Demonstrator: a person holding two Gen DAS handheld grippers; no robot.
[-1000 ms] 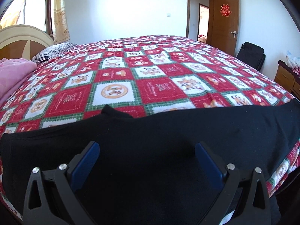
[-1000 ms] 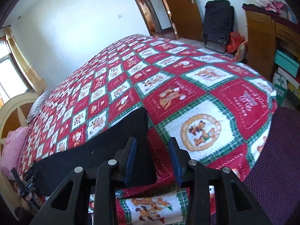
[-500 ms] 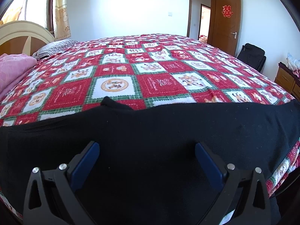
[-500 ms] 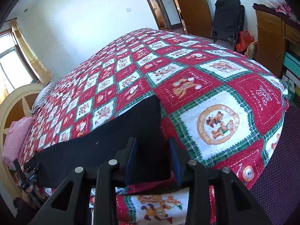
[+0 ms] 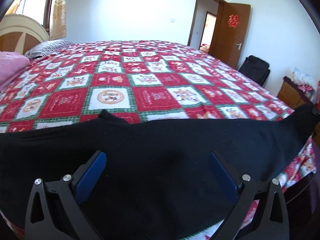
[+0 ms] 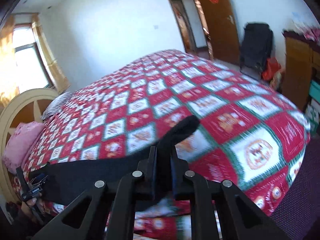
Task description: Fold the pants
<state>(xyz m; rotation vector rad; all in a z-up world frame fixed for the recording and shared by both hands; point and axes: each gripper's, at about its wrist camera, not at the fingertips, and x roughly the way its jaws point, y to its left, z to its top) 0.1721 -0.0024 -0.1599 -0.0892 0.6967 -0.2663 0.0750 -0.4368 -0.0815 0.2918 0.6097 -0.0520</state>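
Note:
Black pants [image 5: 160,140] lie stretched along the near edge of the bed. My left gripper [image 5: 157,158] hangs open and wide just above their middle, its blue pads [image 5: 92,172] apart from the cloth. In the right wrist view my right gripper [image 6: 163,150] has its jaws closing and pressed onto the leg end of the pants [image 6: 90,172]. That end is lifted off the quilt, and a tuft of black cloth [image 6: 186,126] sticks out past the fingertips. In the left wrist view the pants' right end [image 5: 304,118] rises at the bed's corner.
The bed has a red, white and green patchwork quilt [image 5: 156,92]. A pink blanket [image 5: 12,66] and a striped pillow [image 5: 48,47] lie by the headboard [image 6: 22,108]. A wooden cabinet [image 6: 296,70], a black bag [image 6: 256,46] and an open door [image 5: 234,32] stand to the right.
My right gripper closed onto the pants' leg end and raised it off the quilt while rolling. My left gripper stayed open over the pants and tilted slightly.

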